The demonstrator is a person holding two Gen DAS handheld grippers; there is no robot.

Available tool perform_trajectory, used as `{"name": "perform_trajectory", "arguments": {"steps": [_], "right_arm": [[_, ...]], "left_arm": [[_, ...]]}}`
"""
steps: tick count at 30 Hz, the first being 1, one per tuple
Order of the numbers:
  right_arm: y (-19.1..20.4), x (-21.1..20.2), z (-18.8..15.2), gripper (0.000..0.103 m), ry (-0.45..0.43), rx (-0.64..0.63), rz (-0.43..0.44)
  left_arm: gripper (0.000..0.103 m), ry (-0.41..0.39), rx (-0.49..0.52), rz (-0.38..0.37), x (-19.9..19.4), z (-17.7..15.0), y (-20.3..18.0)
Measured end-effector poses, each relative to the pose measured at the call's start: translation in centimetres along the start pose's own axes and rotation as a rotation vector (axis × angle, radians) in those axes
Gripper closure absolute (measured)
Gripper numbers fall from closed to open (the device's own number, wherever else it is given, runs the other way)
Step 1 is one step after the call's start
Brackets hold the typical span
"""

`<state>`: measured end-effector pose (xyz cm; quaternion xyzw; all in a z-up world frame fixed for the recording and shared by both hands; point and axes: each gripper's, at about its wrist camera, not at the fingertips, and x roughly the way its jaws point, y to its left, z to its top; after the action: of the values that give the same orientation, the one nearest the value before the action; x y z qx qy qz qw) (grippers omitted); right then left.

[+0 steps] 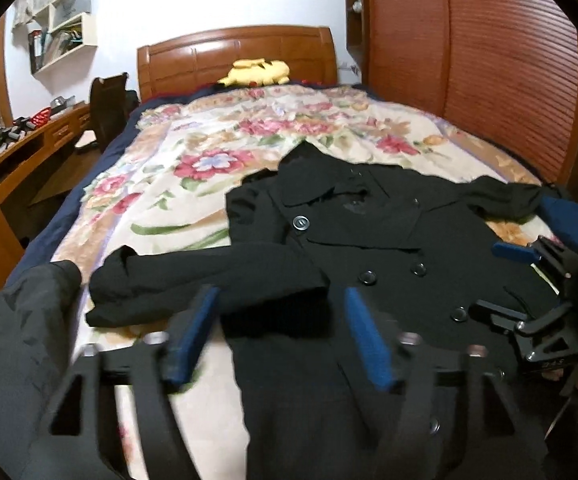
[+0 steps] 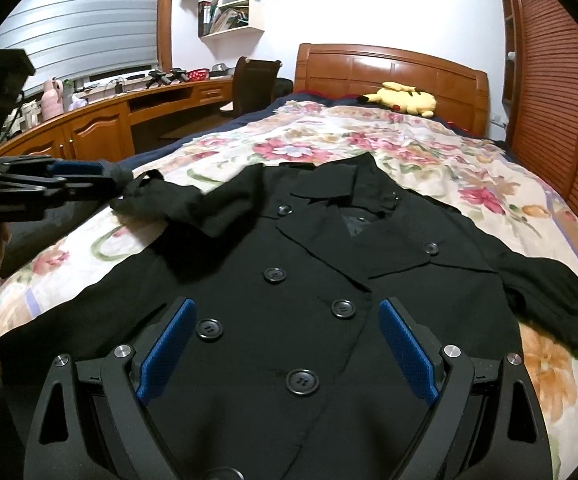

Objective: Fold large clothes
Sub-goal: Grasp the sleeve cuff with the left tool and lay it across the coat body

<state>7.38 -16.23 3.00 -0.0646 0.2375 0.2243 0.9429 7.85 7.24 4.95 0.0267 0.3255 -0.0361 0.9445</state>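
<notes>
A black double-breasted coat (image 1: 389,248) (image 2: 289,280) lies front up on the floral bedspread (image 1: 177,168) (image 2: 329,148). One sleeve (image 1: 209,280) (image 2: 193,208) is bent across towards the coat's chest; the other sleeve (image 2: 561,304) stretches out to the side. My left gripper (image 1: 280,292) (image 2: 101,182) is open just over the bent sleeve's cuff end, and its blue pads (image 1: 191,336) do not press on the cloth. My right gripper (image 2: 287,302) (image 1: 497,280) hovers open above the buttoned front, with nothing between its fingers.
A yellow plush toy (image 2: 405,100) rests by the wooden headboard (image 2: 389,68). A slatted wooden wardrobe (image 1: 469,60) flanks the bed on one side; a desk (image 2: 101,120) and chair (image 2: 253,84) on the other. A dark sleeve of the person (image 1: 17,340) fills the lower left.
</notes>
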Motion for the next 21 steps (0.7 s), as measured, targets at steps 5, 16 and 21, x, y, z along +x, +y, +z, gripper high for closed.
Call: {"name": "perform_trajectory", "arguments": {"steps": [5, 16, 21], "right_arm": [[0.4, 0.0, 0.2, 0.010, -0.003, -0.006, 0.027], [1.7, 0.1, 0.0, 0.010, 0.001, -0.056, 0.089], [1.7, 1.1, -0.2, 0.010, 0.021, -0.081, 0.088]], "left_arm": [[0.023, 0.008, -0.028, 0.069, 0.9, -0.5, 2.4], [0.023, 0.086, -0.198, 0.206, 7.7, -1.5, 11.5], [0.023, 0.129, -0.273, 0.248, 10.4, -2.2, 14.9]]}}
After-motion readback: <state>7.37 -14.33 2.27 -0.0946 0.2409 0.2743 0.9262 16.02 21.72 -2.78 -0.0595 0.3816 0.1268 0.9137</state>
